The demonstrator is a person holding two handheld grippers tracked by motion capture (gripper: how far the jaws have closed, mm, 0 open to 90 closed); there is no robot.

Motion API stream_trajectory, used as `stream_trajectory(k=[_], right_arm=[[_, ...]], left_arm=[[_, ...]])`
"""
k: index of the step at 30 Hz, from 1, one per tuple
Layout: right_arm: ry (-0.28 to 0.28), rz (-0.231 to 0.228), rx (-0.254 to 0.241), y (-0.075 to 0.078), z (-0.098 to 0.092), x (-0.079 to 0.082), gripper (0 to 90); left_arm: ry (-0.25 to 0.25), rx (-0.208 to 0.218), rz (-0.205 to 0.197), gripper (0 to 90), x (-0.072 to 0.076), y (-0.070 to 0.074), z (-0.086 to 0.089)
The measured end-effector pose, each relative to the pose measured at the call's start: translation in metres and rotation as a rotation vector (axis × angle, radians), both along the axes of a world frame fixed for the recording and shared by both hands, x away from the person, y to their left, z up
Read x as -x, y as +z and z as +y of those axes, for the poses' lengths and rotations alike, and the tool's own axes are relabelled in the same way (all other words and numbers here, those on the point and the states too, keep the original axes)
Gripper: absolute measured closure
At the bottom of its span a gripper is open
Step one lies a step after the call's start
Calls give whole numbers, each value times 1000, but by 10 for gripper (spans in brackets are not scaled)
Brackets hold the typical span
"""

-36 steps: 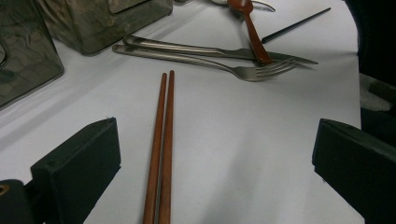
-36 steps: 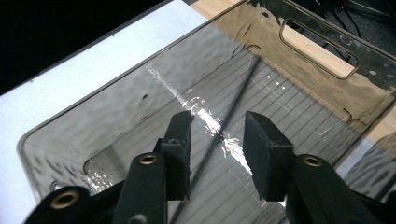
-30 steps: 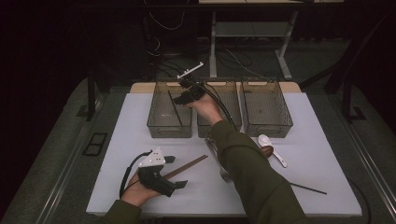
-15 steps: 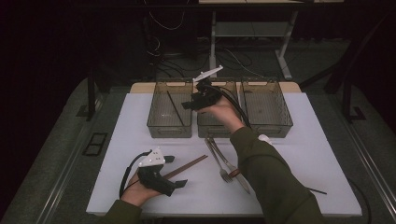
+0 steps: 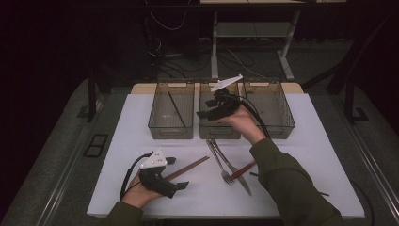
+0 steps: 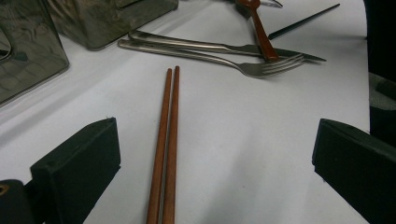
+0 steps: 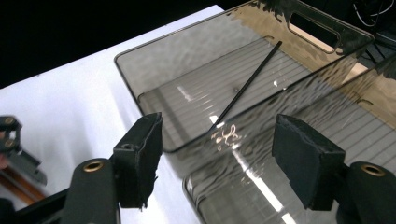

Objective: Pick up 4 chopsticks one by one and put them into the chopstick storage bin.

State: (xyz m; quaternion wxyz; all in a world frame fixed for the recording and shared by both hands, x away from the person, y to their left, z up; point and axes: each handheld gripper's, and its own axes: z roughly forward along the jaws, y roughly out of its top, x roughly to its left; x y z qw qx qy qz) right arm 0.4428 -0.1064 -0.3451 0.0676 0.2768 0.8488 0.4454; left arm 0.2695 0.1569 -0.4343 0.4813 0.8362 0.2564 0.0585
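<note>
High view: the right gripper (image 5: 203,114) has slid across from over the left bin (image 5: 171,116) to over the middle bin (image 5: 218,129).
Right gripper: its jaws have just been opening, nothing between them.
Black chopstick (image 7: 247,83): it's lying in the left bin, ahead of that gripper. Looks dropped off!
Left gripper (image 5: 181,185): parked on the bench (image 5: 117,141), jaws spread, brown chopsticks (image 6: 166,140) lying loose between them.
Meaning: one piece sorted; fork (image 5: 220,162) and knife (image 5: 235,170) wait below.

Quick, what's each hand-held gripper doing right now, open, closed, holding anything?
Left hand-held gripper: open, empty, brown chopsticks lying between its jaws.
Right hand-held gripper: open, empty, jaws just been opening, over the smoky bins.
</note>
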Motion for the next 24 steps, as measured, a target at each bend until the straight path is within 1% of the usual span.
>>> stream_trajectory(k=[1,3,5,7,10,12,15,19,22,24], right_arm=[[2,2,-2,-1,-3,2,322],[8,-5,6,-2,-8,6,312],[6,-9,14,-3,-13,10,300],[23,-17,15,-5,-19,13,298],[32,-10,-2,-6,-29,19,293],[47,-20,-4,-8,-37,24,288],[51,-27,-25,-9,-46,32,281],[70,-46,-32,-11,-61,43,280],[67,-44,-42,-12,-70,50,279],[68,-50,-43,-14,-77,55,277]], left_arm=[[2,5,3,0,0,0,0],[-1,-3,1,0,0,0,0],[4,0,2,0,0,0,0],[6,-1,-1,0,0,0,1],[8,-5,-5,0,0,0,1],[6,-9,-7,0,0,-1,1],[11,-15,-7,0,0,-2,2],[12,-15,-13,0,-1,-2,4],[11,-11,-14,0,-1,-2,5],[10,-12,-15,0,-1,-2,5]])
